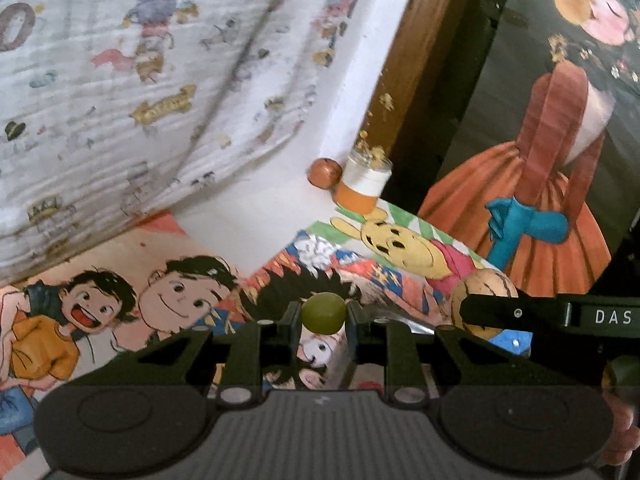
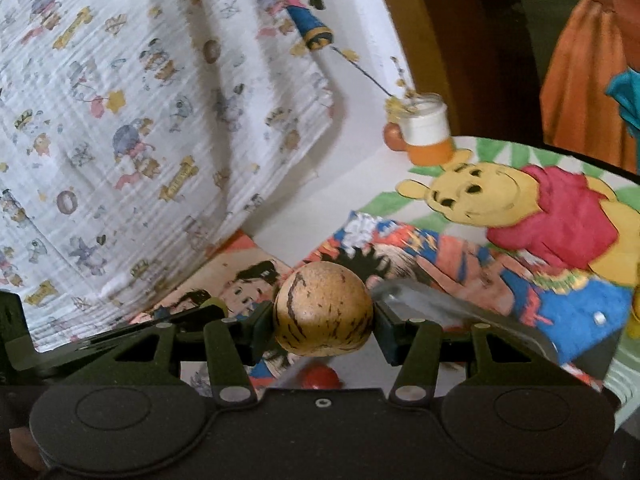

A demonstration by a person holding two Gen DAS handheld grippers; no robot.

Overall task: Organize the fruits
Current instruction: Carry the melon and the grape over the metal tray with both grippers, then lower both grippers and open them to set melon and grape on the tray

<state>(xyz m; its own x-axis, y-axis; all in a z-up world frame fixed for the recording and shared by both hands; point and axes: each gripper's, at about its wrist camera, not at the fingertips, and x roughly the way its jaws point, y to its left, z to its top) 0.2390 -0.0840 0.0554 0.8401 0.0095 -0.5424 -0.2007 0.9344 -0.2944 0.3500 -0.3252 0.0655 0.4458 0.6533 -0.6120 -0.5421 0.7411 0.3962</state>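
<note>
Left gripper [image 1: 323, 314]: clamped tight on a small green grape [image 1: 323, 313], held up over the cartoon pictures [image 1: 120, 300]. Right gripper [image 2: 323, 318]: clamped on a round tan fruit with dark stripes [image 2: 323, 308], also up in the air, just beside the left one. Far back by the brown wooden edge [image 1: 416, 60]: a little jar [image 1: 365, 184] with an orange bottom, touching the bear picture [image 2: 520, 208]. Right next to the jar: a small reddish-brown fruit [image 1: 324, 173]. Under the right gripper: something round and red [image 2: 320, 378]. On the left: a white cloth [image 2: 120, 120] with tiny drawings.
</note>
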